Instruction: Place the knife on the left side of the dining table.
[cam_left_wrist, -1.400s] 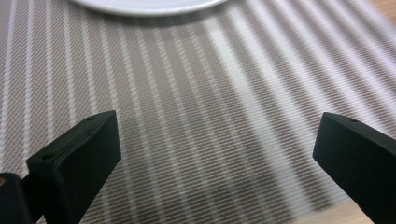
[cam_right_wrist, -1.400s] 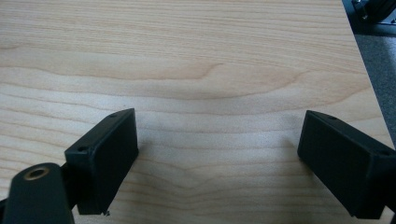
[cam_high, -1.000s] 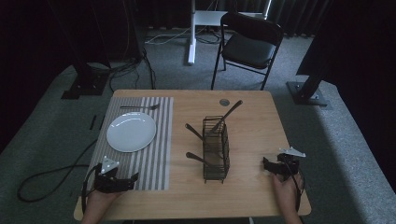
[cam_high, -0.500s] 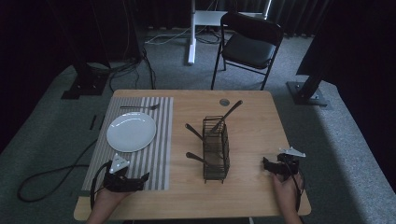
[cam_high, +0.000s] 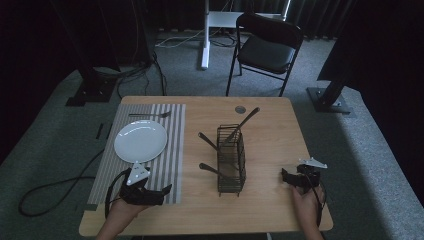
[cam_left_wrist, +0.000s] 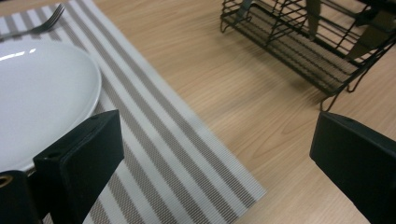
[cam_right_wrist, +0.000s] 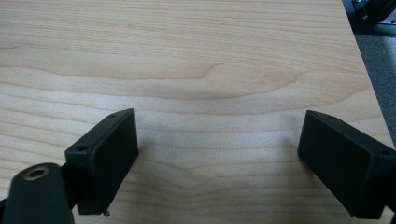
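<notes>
Left hand-held gripper (cam_left_wrist: 212, 154) agape over striped mat (cam_left_wrist: 154, 140), right hand-held gripper (cam_right_wrist: 217, 158) agape over bare wood.

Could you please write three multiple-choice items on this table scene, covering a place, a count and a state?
1. Where does the fork lie?
A. on the placemat, beyond the plate
B. inside the wire caddy
C. on the chair

2. How many plates are on the table?
A. three
B. one
C. none

3. How do the left gripper's jaws stand?
A. shut on a spoon
B. shut on the plate
C. open, holding nothing

Answers: 1 A, the fork rests at the mat's far edge, past the plate. 2 B, a single white plate sits on the mat. 3 C, the left gripper view shows a wide gap between the jaws.
</notes>
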